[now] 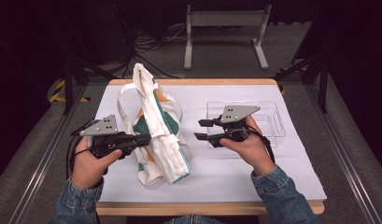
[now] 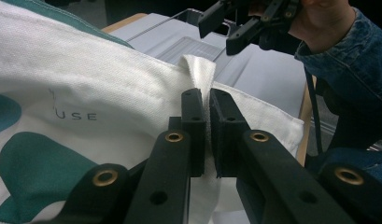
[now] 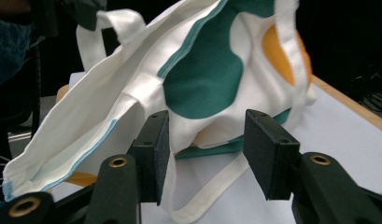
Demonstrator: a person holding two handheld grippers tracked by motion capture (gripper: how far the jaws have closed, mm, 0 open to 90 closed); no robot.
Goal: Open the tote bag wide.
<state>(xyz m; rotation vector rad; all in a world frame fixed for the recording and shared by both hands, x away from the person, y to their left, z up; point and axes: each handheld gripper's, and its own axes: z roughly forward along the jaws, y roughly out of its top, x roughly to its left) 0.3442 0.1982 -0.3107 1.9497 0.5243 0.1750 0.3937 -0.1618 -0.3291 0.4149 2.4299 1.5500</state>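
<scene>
A white tote bag (image 1: 157, 133) with teal and orange patches lies crumpled on the table's left half, its far end propped up. My left gripper (image 1: 146, 139) comes in from the left and is shut on a fold of the bag's white fabric (image 2: 200, 70), pinched thin between the pads (image 2: 208, 100). My right gripper (image 1: 200, 129) hovers to the right of the bag, pointing at it, jaws open with nothing between them. In the right gripper view the bag (image 3: 202, 79) hangs just beyond the open pads (image 3: 205, 135), and a strap loop (image 3: 212, 191) rests on the sheet.
A clear plastic tray (image 1: 274, 120) sits on the white sheet (image 1: 254, 175) behind my right hand. The table's wooden edge (image 1: 207, 208) runs along the front. A grey metal stand (image 1: 226, 18) and cables lie on the floor beyond the table.
</scene>
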